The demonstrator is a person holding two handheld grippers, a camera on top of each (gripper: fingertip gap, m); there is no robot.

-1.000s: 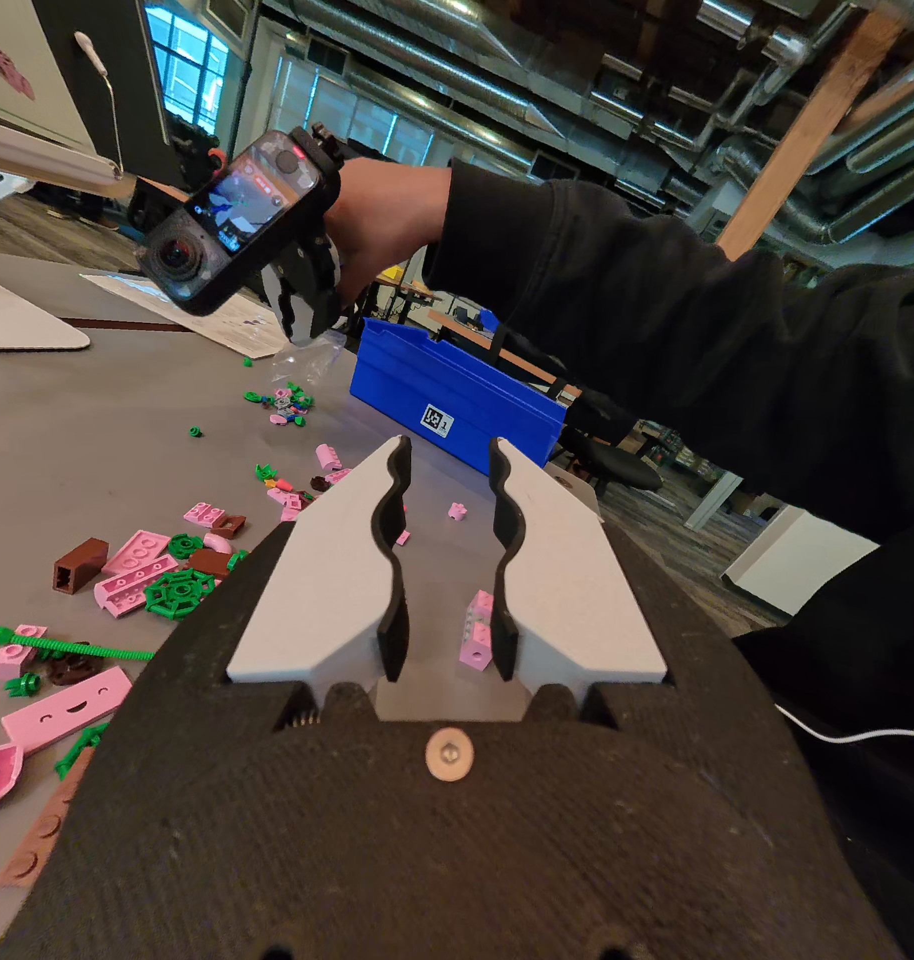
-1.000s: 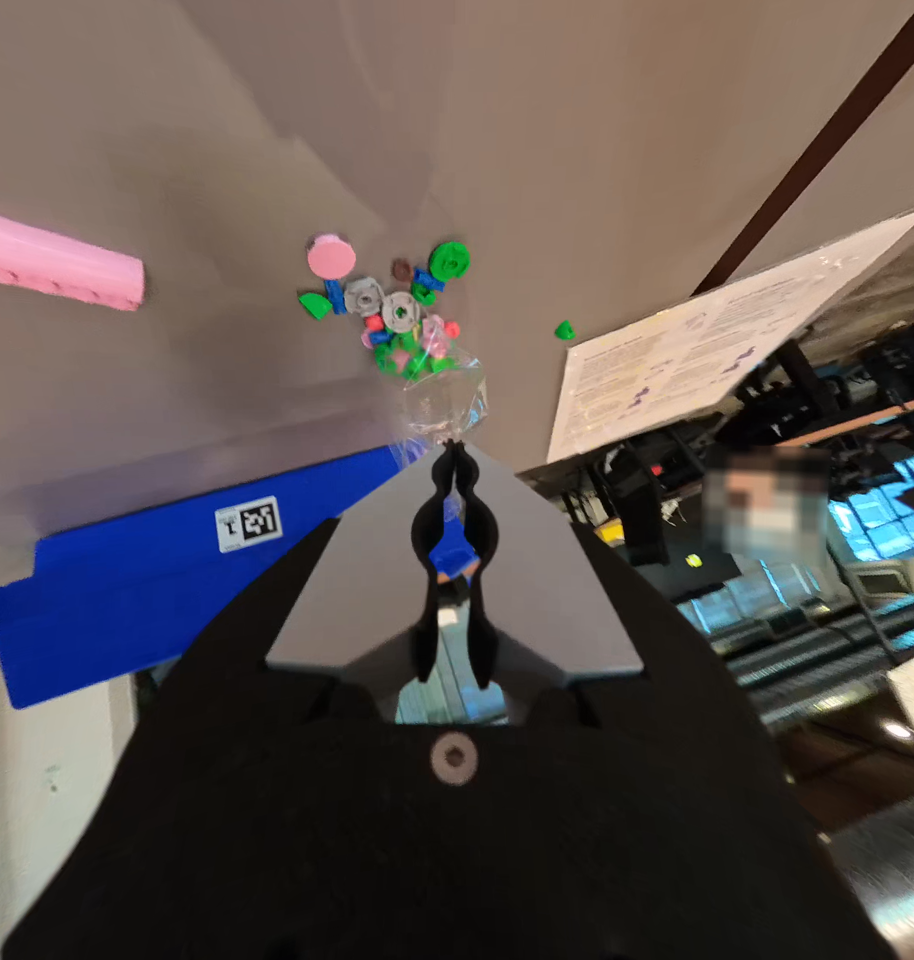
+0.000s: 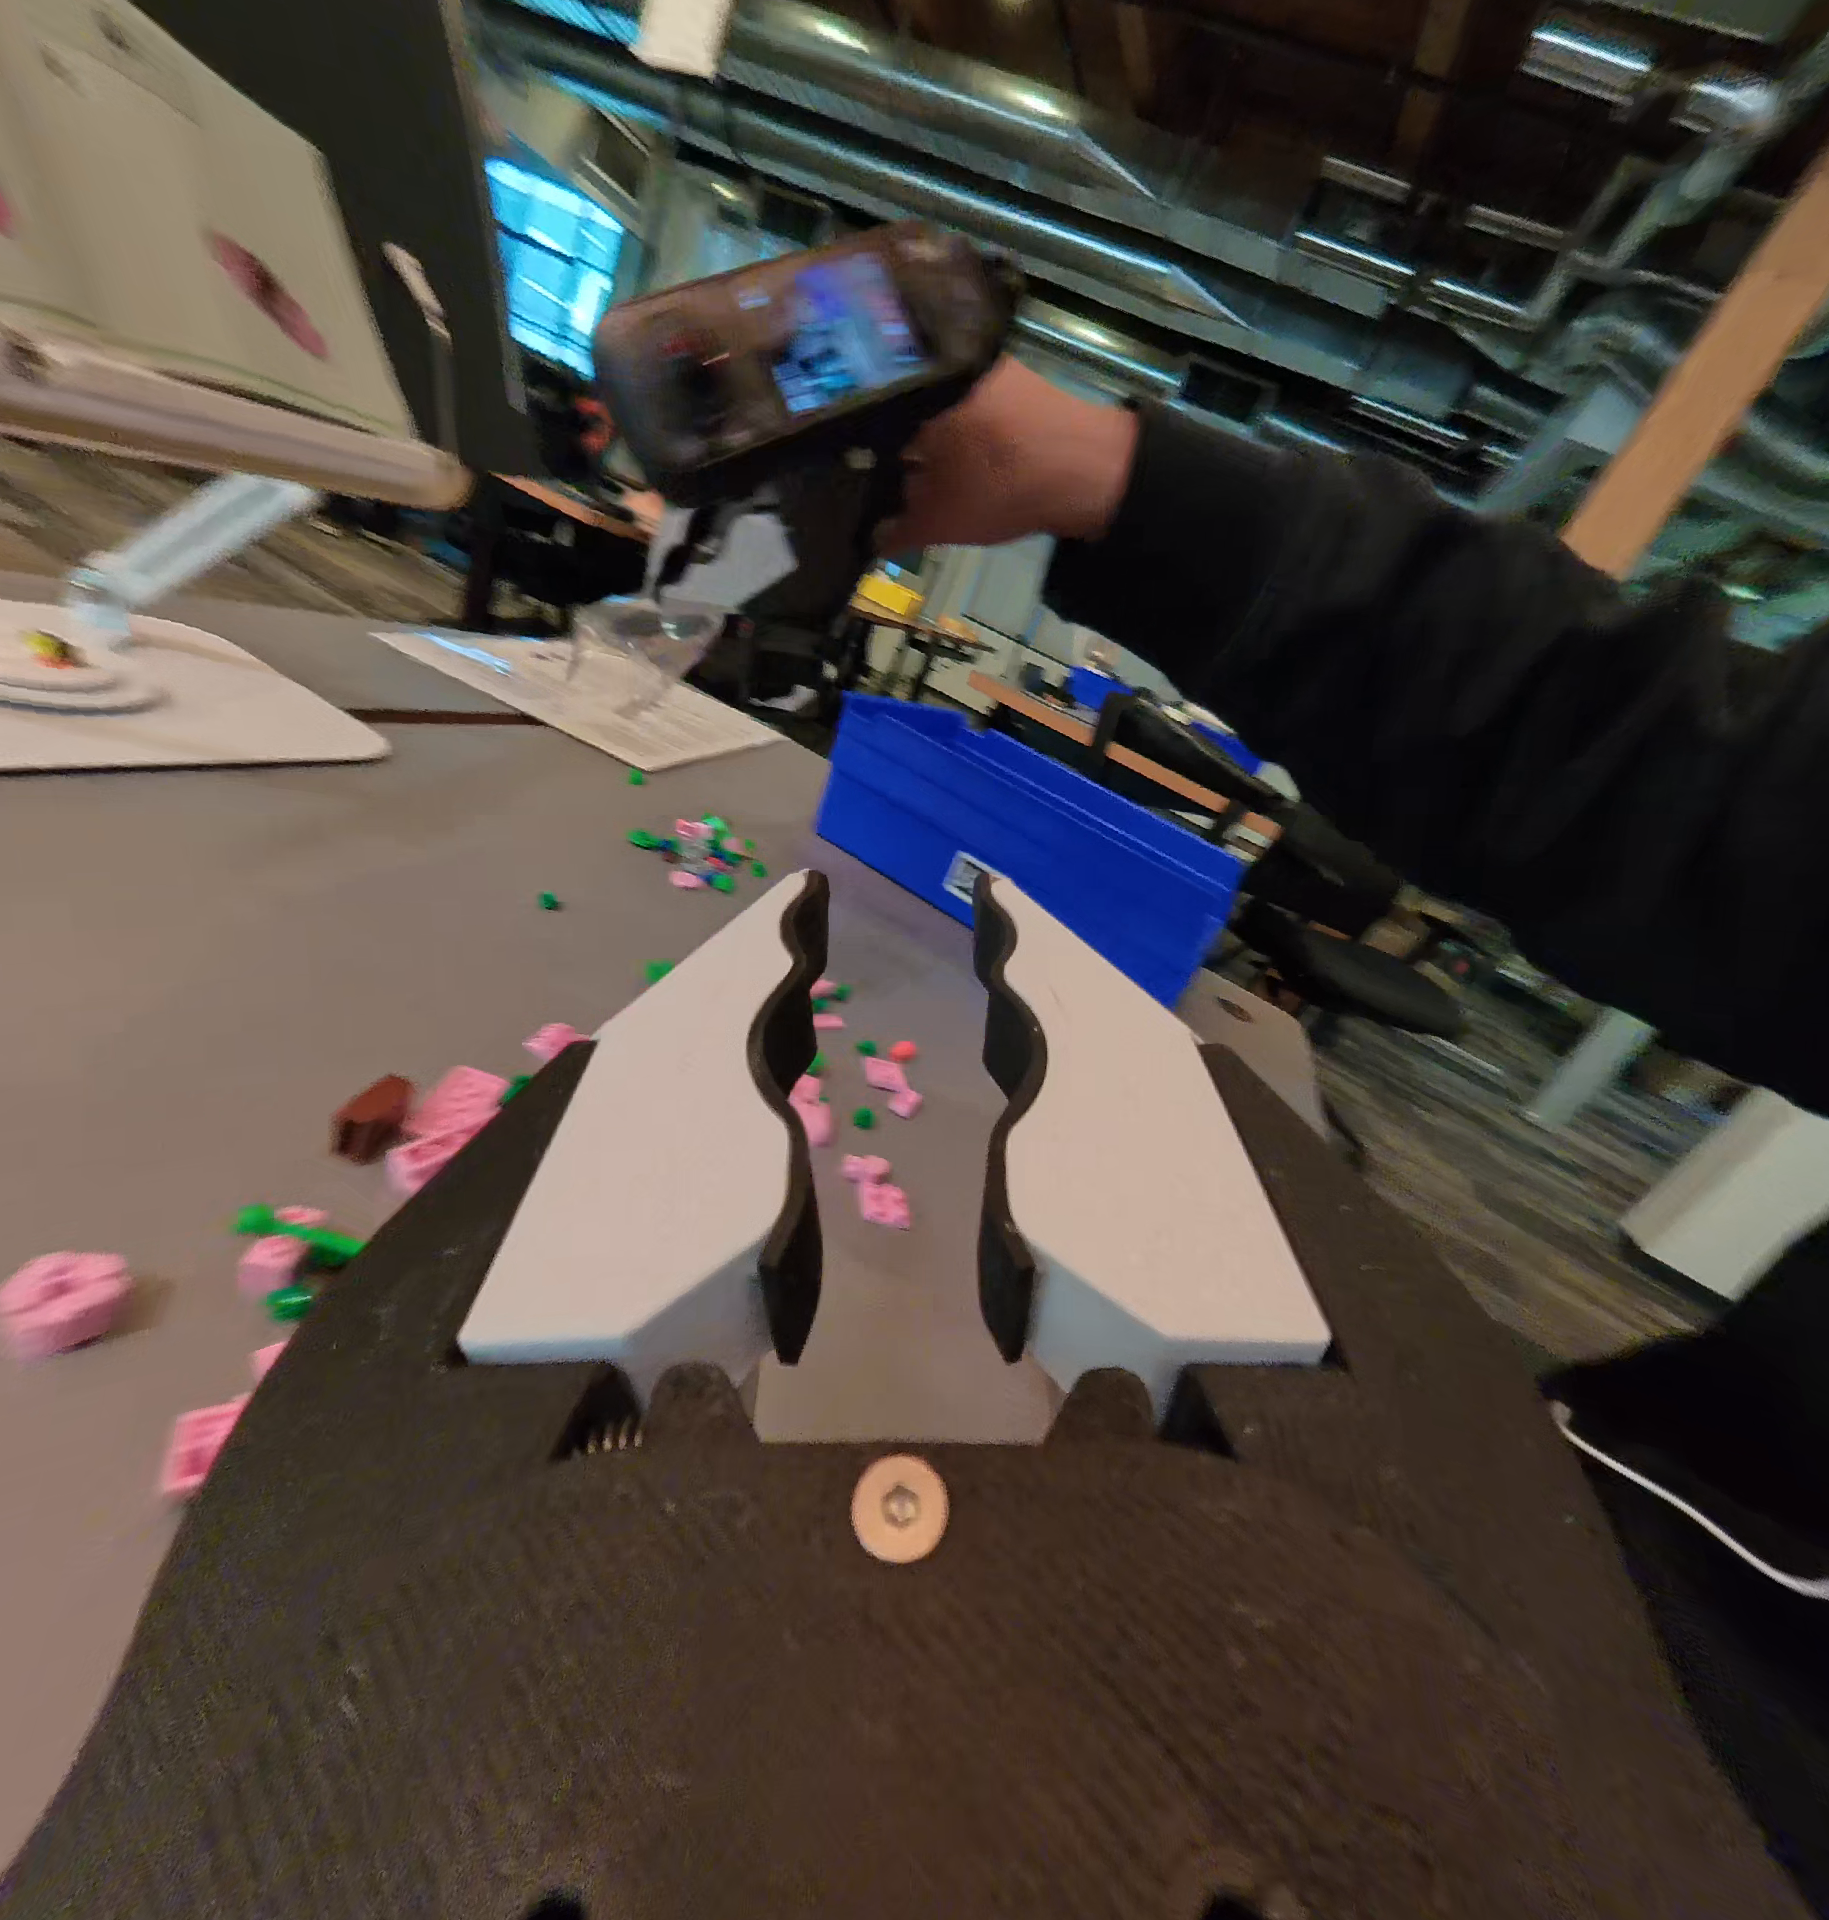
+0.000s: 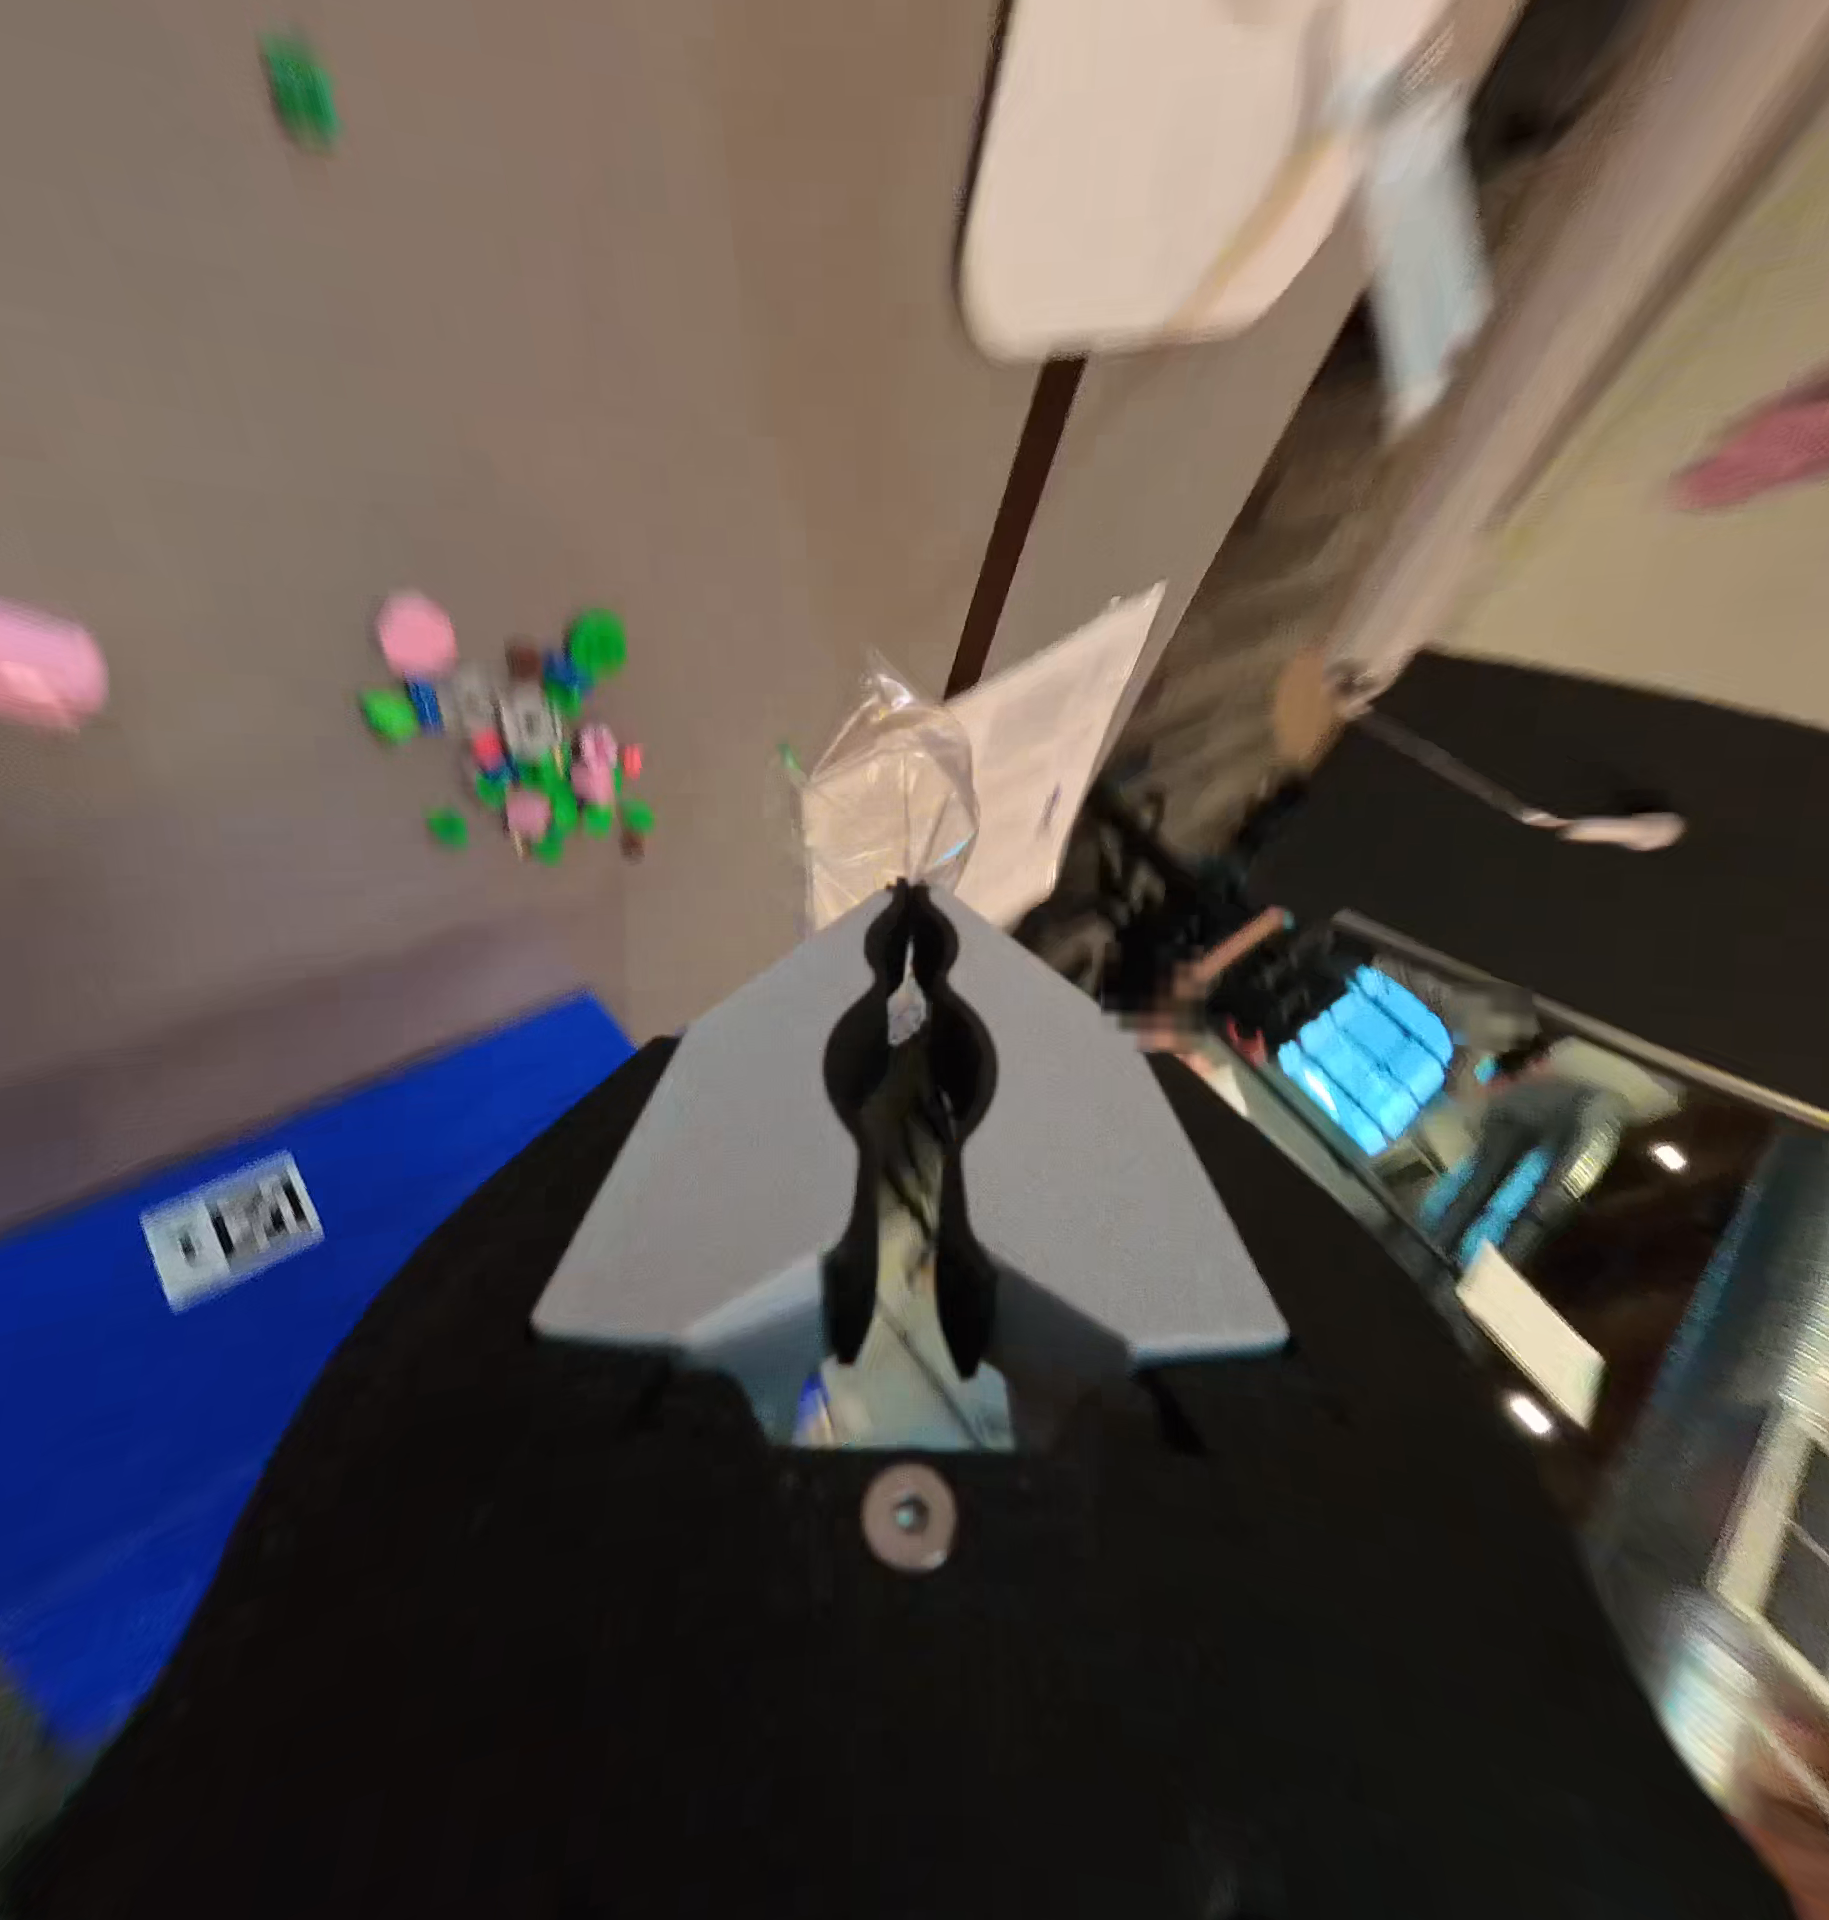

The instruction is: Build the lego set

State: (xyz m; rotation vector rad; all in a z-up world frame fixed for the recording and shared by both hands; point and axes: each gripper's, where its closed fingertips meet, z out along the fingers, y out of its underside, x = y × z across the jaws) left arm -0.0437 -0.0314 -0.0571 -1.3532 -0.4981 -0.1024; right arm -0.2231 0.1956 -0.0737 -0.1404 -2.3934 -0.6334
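- At the far left of the left wrist view, a white mat (image 3: 214, 727) lies on the grey table (image 3: 214, 935), well apart from the loose bricks.
- Nearer, a big pink brick (image 3: 58, 1304) and a brown brick (image 3: 373, 1115) sit at the left edge of the scatter, with pink plates (image 3: 453, 1117) just beside the brown one.
- The left gripper (image 3: 899, 914) hangs above the table with its tongs wide and nothing between them; small pink pieces (image 3: 879, 1195) show on the table through the gap.
- Farther off, a small pile of mixed bits (image 3: 702, 852) lies near a sheet of paper (image 3: 598, 696).
- Above that pile, the right gripper (image 4: 905, 894) has its tongs pinched tight on the top of a clear plastic bag (image 4: 884, 810), which hangs free of the table; the bag looks empty, though motion blur makes that uncertain.
- To the right stands a blue bin (image 3: 1035, 842), just beyond the left gripper's tips.
- Handling, as a judgement: the bag is thin, limp and slick, so a pinch on a gathered fold suits it best.
- The bricks are light, rigid and hard, and the tiny ones may skid or flip. Take each across its flat sides, low and square, not by the studs.
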